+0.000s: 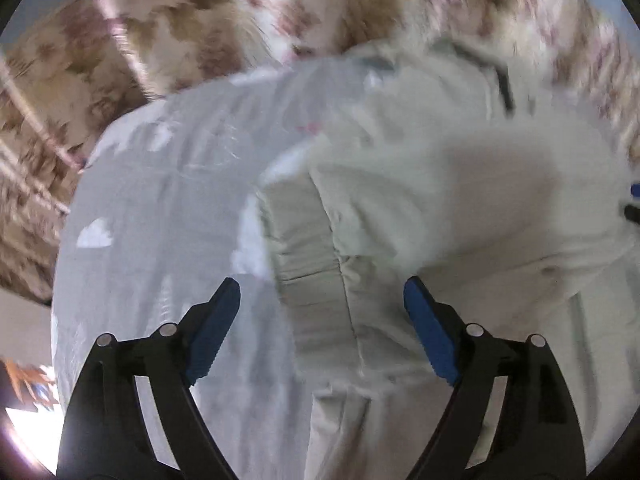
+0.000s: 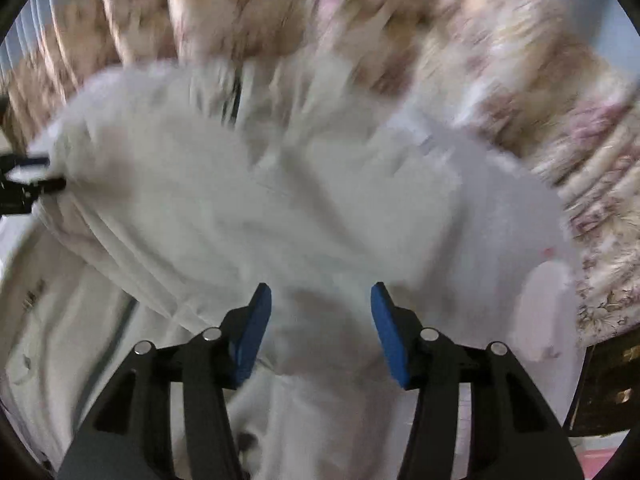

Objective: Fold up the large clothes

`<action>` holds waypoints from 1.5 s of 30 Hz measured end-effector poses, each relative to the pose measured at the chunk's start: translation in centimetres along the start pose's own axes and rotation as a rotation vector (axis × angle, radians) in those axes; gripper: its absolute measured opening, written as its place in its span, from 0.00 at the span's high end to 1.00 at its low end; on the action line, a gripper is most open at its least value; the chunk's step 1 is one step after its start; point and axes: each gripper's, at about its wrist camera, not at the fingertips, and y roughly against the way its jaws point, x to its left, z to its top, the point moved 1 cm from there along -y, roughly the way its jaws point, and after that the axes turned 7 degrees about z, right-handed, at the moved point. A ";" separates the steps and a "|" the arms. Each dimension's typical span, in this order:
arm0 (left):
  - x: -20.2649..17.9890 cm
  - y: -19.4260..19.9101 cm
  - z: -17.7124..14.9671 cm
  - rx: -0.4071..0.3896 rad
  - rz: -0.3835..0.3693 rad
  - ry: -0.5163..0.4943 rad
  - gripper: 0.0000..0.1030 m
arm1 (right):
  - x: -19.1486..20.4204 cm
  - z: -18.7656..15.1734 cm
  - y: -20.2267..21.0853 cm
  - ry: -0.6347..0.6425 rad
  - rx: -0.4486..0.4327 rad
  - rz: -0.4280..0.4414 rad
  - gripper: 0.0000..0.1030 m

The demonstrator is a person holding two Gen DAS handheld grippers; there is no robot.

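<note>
Hovering over white jacket (image 1: pixel 440 184) on the bed (image 1: pixel 152 208): left tongs (image 1: pixel 322 300) spread wide above ribbed cuff (image 1: pixel 312 264), right tongs (image 2: pixel 321 304) apart, empty. Heavy blur.

Bed (image 1: pixel 132 208) covered by a pale blue-grey sheet with white cloud-like prints, carrying a bulky off-white garment (image 1: pixel 460 184) with a ribbed elastic cuff (image 1: pixel 308 256) lying directly on it, spread and rumpled; a beige floral curtain backdrop (image 1: pixel 168 28) hangs behind, blurred.

Cream jacket (image 1: pixel 440 184) (floral beige curtain (image 1: pixel 180 20))
</note>
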 end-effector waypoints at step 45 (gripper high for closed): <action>-10.6 -14.1 23.3 0.072 -0.004 -0.134 0.93 | -1.6 18.7 -16.4 -0.057 0.034 -0.020 0.83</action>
